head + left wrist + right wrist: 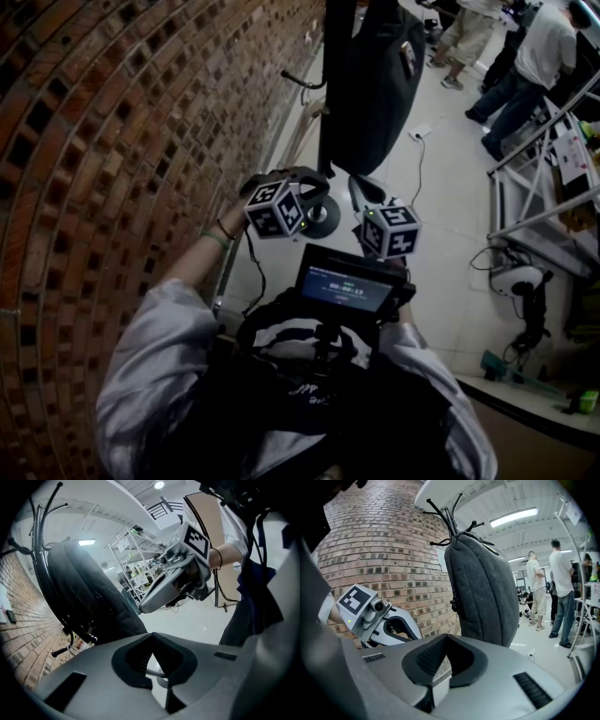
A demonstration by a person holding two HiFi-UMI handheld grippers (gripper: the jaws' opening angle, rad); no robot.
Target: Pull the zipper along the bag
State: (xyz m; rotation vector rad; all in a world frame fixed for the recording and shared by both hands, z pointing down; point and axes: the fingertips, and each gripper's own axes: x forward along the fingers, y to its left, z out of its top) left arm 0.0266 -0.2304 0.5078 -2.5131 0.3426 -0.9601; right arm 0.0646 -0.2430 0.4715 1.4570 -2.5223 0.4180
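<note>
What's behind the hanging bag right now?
A coat stand, its top sticking out above the bag, and the brick wall beyond. How the bag hangs on it is covered.

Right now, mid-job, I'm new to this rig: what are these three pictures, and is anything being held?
No robot: a person carries a hand-held gripper in each hand. The head view looks down from the person's head; the other two views look along each gripper's jaws. The left hand-held gripper and right hand-held gripper are both shut and empty. The dark bag hangs from a coat stand beside the brick wall, untouched.
</note>
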